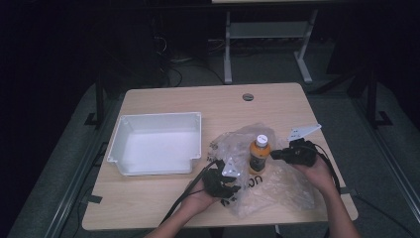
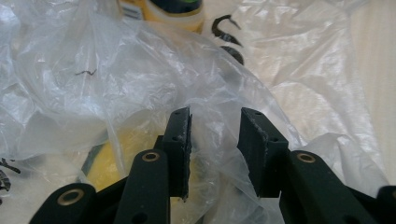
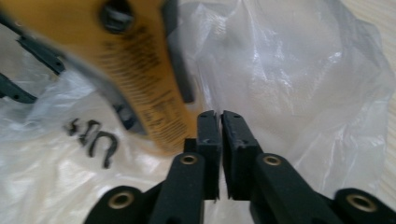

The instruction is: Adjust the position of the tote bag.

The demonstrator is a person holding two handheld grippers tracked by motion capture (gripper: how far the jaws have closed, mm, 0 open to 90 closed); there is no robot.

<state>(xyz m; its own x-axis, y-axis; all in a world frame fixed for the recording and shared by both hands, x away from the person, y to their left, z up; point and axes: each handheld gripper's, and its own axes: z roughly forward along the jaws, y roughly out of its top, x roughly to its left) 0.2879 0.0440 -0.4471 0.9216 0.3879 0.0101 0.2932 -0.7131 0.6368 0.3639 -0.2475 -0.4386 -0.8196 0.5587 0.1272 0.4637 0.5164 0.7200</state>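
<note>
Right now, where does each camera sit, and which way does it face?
High view: above the person's side, looking forward and down on the table, white tray, plastic bag and orange bottle; forearms and both hands show.
Left gripper view: rides the left gripper, facing bag film between its parted fingers.
Right gripper view: rides the right gripper, fingers together, facing the bottle.
Shared: bag and bottle appear in all three.
</note>
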